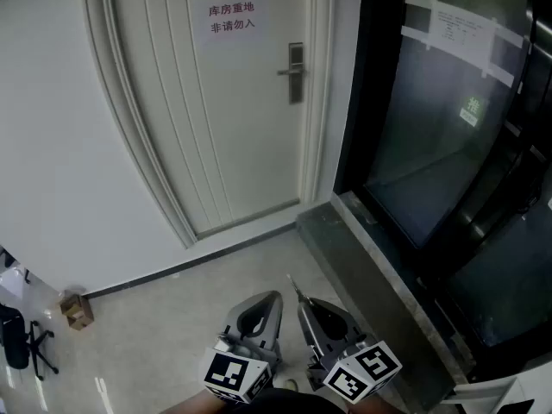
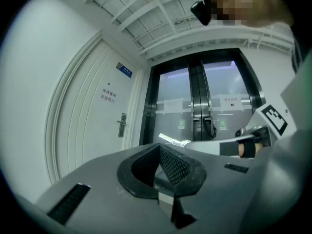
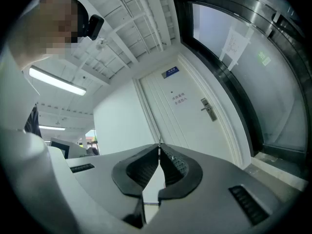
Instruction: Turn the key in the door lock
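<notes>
The white door (image 1: 224, 102) stands shut ahead, several steps away. Its silver lock plate with lever handle (image 1: 296, 72) sits on the door's right side, also seen as the lock (image 2: 122, 124) and the lock (image 3: 208, 109). Both grippers are held low and close together, far from the door. My left gripper (image 1: 276, 296) is shut with nothing in it; its tips (image 2: 159, 146) meet. My right gripper (image 1: 302, 303) is shut on a thin metal key (image 1: 294, 288), which pokes out past its tips (image 3: 159, 145). From the left gripper view the key (image 2: 170, 139) shows as a bright strip.
A paper sign (image 1: 231, 20) hangs on the door. Dark glass doors (image 1: 440, 119) fill the right side, with a raised stone sill (image 1: 362, 257) below them. A small cardboard box (image 1: 76, 310) and an office chair (image 1: 21, 339) stand at the left wall.
</notes>
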Demonstrator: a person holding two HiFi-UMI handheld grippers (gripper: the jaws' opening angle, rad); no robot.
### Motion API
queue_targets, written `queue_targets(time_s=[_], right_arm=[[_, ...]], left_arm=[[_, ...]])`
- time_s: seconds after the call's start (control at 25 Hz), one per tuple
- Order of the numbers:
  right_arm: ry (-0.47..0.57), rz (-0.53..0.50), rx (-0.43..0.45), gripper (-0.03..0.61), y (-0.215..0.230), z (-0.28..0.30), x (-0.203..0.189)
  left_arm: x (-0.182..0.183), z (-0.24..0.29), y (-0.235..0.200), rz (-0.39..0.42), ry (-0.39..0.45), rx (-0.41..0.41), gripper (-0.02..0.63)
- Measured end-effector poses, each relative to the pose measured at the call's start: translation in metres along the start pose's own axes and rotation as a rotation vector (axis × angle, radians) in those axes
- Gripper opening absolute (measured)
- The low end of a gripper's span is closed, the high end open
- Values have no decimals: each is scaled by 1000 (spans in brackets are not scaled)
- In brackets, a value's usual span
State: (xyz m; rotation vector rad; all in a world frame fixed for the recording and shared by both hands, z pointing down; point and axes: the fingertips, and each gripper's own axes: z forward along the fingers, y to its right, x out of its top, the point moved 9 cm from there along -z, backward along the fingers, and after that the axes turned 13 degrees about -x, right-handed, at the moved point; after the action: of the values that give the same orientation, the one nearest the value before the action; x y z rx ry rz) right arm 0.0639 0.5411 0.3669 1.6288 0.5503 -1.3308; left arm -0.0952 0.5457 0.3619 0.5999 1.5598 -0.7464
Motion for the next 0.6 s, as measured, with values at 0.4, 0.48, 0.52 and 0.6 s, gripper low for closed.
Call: queue_targets(time_s=[0.4,0.48,0.52,0.6], right_arm=[[12,-1,-49,20,30,86,15],[14,2,-60,20,36,109,19],[15,6,-64,20,39,121,21],[17,18,-72,20,43,143,23]], left_arm=[[1,67,-77,-9,36,-73,5],[1,82,-98,-4,30,-82,5],[3,89,-108,-2,27,-85,5],[6,101,-126,2,26,-99,5]])
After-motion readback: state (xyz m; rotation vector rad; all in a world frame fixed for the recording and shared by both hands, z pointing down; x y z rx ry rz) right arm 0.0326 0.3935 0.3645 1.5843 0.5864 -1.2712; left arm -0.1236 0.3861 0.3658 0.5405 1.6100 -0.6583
